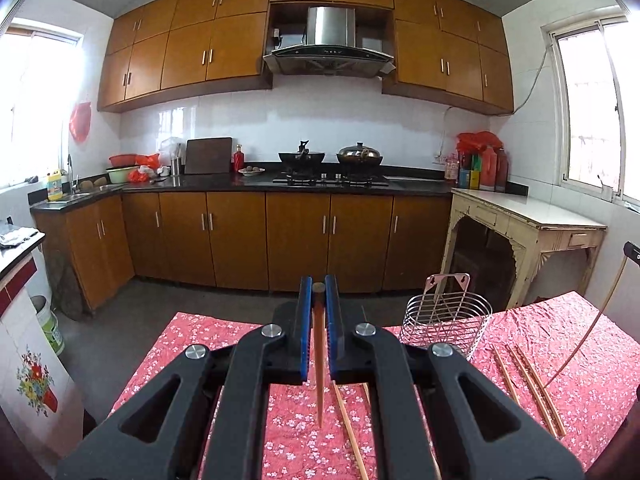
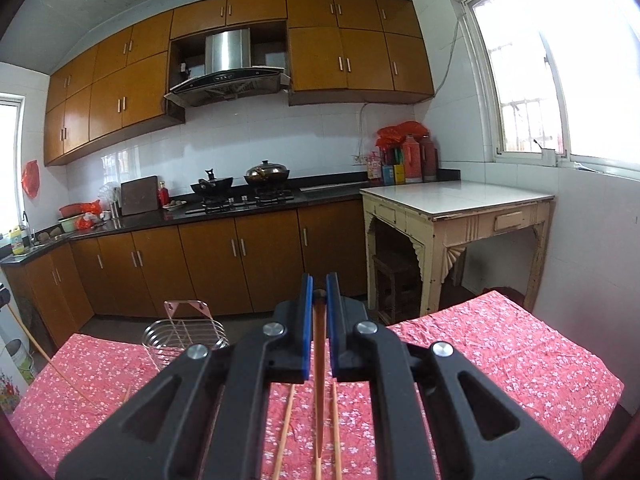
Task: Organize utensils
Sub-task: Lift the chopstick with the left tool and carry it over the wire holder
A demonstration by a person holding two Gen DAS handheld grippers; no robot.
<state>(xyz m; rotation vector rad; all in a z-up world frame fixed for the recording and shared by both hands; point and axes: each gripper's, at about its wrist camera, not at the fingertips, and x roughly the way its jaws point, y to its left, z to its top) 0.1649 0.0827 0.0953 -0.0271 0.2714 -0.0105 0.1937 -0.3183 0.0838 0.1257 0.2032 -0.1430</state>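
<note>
Both the left gripper (image 1: 319, 294) and right gripper (image 2: 319, 294) are pinching one slim brown wooden chopstick (image 1: 319, 360) apiece in narrow jaws. The silver wire basket (image 1: 448, 320), centre-right, is looking empty, while loose chopsticks (image 1: 532, 388) are lying on the floral pink desk (image 1: 560, 340), so most sorting remains.

chopstick in left grip (image 1: 319, 360): brown wood, lifted, centre frame, thick end up | chopstick in right grip (image 2: 319, 376): same, centre frame | loose chopsticks (image 1: 528, 384): flat on the red floral cloth, lower right | wire basket (image 1: 448, 316): upright, empty, right of centre
</note>
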